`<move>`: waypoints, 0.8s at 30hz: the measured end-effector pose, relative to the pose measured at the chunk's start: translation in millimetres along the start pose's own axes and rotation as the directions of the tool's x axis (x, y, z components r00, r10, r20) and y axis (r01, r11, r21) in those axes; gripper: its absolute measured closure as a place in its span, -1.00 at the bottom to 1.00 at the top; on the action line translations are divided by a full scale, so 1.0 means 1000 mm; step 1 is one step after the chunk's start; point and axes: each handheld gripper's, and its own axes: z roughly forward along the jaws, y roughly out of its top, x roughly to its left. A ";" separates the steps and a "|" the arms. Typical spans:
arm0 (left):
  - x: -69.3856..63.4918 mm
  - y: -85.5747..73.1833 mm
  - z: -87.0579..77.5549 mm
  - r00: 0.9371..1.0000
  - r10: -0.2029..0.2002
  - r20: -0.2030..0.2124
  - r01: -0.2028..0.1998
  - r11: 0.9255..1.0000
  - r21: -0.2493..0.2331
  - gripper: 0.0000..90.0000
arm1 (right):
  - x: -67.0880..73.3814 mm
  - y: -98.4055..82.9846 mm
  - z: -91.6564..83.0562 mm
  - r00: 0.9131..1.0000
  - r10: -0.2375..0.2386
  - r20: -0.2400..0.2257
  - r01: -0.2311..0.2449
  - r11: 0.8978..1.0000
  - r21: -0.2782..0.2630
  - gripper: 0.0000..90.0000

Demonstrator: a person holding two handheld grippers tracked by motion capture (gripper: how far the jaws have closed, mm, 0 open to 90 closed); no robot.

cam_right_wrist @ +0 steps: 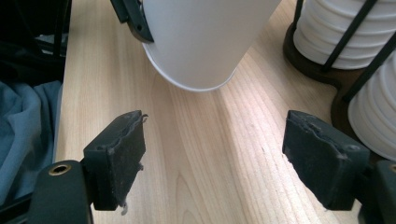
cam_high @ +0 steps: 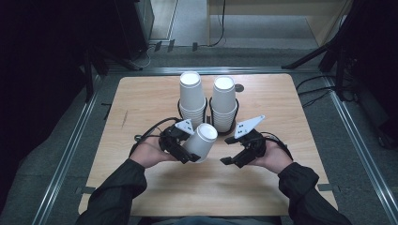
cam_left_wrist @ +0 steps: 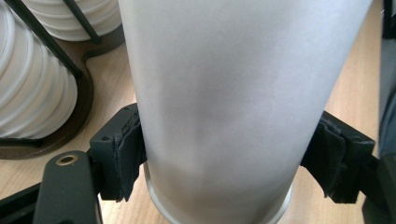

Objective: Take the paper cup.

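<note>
Behind the held cup (cam_high: 202, 140), two cup stacks (cam_high: 192, 98) stand in holders.

Dim, dark-edged high view; brighter gripper views, with soft close-up blur.

The cup (cam_high: 202, 141) in the left gripper (cam_high: 187, 152) is plain white, as are the two stacks of cups (cam_high: 192, 96) in their dark wire holder (cam_high: 208, 112). Both grippers are black with pale grey plates, the right gripper (cam_high: 234, 157) too. The table (cam_high: 141, 108) is light wood with a fine grain, the sleeves (cam_high: 117, 192) dark
</note>
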 end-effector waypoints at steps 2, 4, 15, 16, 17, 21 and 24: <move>0.001 0.002 0.001 1.000 0.016 -0.005 -0.016 1.000 0.023 -0.52 | -0.001 0.000 0.000 1.000 0.007 0.001 -0.007 1.000 -0.005 -0.53; 0.002 0.004 0.001 0.999 0.034 0.000 -0.034 0.999 0.039 -0.52 | -0.003 -0.001 -0.001 1.000 0.007 -0.002 -0.007 1.000 -0.011 -0.53; 0.002 0.013 0.013 0.996 0.082 0.040 -0.086 0.992 0.090 -0.53 | -0.003 0.001 0.000 1.000 0.005 0.001 -0.005 1.000 -0.026 -0.53; 0.002 0.013 0.014 0.995 0.088 0.039 -0.092 0.991 0.094 -0.54 | -0.003 0.001 0.000 1.000 0.005 -0.002 -0.005 1.000 -0.029 -0.53; 0.000 0.014 0.015 0.995 0.085 0.045 -0.089 0.991 0.098 -0.54 | -0.004 0.001 0.000 1.000 -0.002 -0.007 0.002 0.999 -0.037 -0.53; -0.005 0.015 0.021 0.992 0.106 0.064 -0.113 0.986 0.119 -0.54 | -0.005 0.007 0.000 0.999 -0.024 -0.025 0.023 0.999 -0.039 -0.54; -0.008 0.016 0.025 0.990 0.122 0.074 -0.131 0.983 0.131 -0.54 | -0.004 0.012 0.002 0.998 -0.031 -0.048 0.030 0.999 -0.037 -0.54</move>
